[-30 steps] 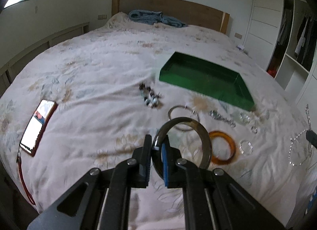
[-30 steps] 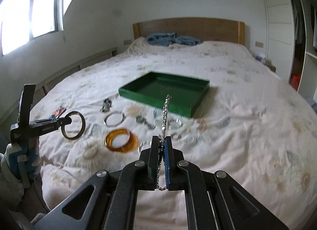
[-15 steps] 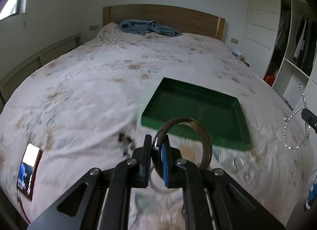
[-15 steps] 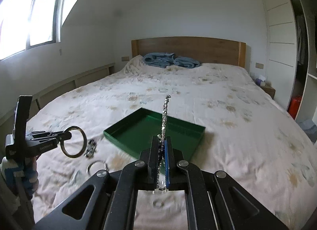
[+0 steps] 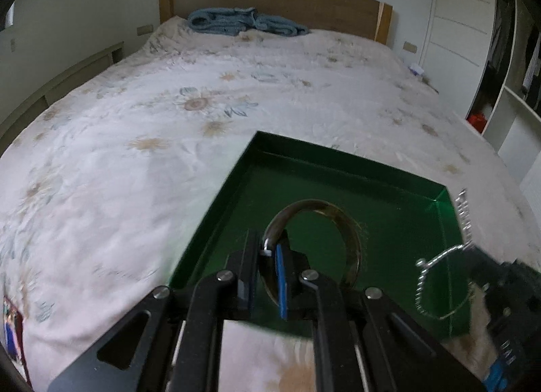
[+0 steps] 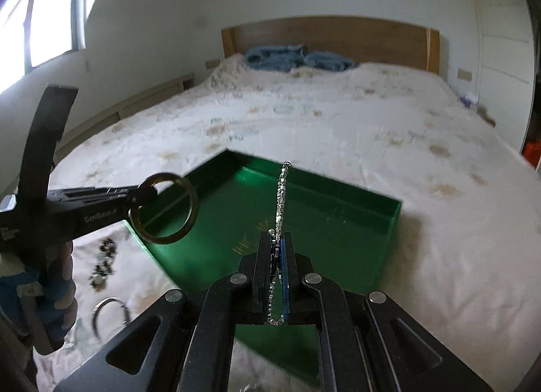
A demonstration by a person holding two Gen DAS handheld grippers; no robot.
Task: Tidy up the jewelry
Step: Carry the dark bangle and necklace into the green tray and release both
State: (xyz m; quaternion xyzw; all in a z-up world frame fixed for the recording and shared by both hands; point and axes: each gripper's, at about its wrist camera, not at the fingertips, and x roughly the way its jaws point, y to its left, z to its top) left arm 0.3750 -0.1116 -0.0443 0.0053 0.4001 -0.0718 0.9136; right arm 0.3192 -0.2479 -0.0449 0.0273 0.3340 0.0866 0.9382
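My left gripper point(image 5: 268, 246) is shut on a dark horn-coloured bangle point(image 5: 348, 233) and holds it over the near left part of the green tray point(image 5: 338, 162). It also shows in the right wrist view point(image 6: 143, 194) with the bangle point(image 6: 189, 213). My right gripper point(image 6: 278, 240) is shut on a silver chain point(image 6: 280, 196), held above the tray point(image 6: 392, 216). The chain hangs in a loop at the right of the left wrist view point(image 5: 439, 256). The tray holds no jewelry that I can see.
Loose pieces lie on the floral bedspread left of the tray: a dark beaded cluster point(image 6: 103, 263) and a silver bangle point(image 6: 110, 311). A blue blanket point(image 5: 243, 22) lies by the wooden headboard. A phone point(image 5: 10, 334) lies at the bed's near left edge. A wardrobe stands to the right.
Both grippers have moved forward from above the loose jewelry to over the green tray, each keeping hold of its piece. The tray now fills the near view.
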